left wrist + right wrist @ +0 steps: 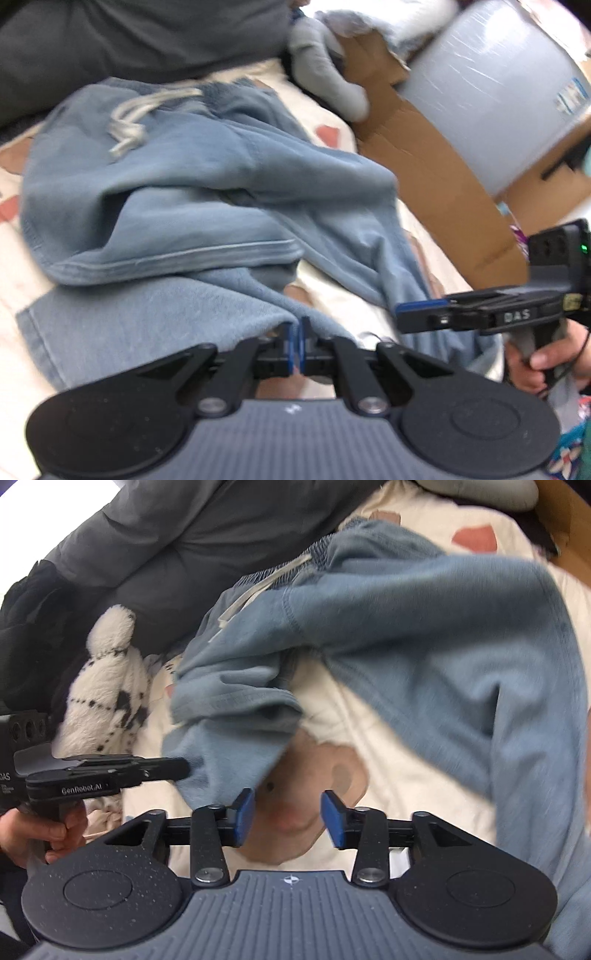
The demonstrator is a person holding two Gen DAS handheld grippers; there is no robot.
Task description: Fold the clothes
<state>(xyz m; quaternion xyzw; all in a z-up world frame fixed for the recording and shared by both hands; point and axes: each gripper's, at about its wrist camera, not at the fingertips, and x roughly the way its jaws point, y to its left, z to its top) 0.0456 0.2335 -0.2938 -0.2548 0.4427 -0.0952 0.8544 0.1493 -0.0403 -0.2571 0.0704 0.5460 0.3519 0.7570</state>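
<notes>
Blue sweatpants [192, 177] pinched, seemingly; left gripper [295, 334]

Setting: a home bedroom, with a bed as the working surface.
Bedding: cream sheet [388, 738] printed with pink and brown shapes, spread under everything.
Cover: dark grey quilted duvet [192, 528] bunched along the far edge.
Soft toy: white plush with black markings [107, 686] lying at the left on the sheet.
Laundry: light blue drawstring sweatpants [192, 177] rumpled on the sheet; a grey sock-like item [325, 77] at the far right.
Storage clutter: open cardboard box [436, 177] at the right, holding a large roll of clear wrap [491, 92].
Reading: domestic, lived-in, not a lab or shop.
</notes>
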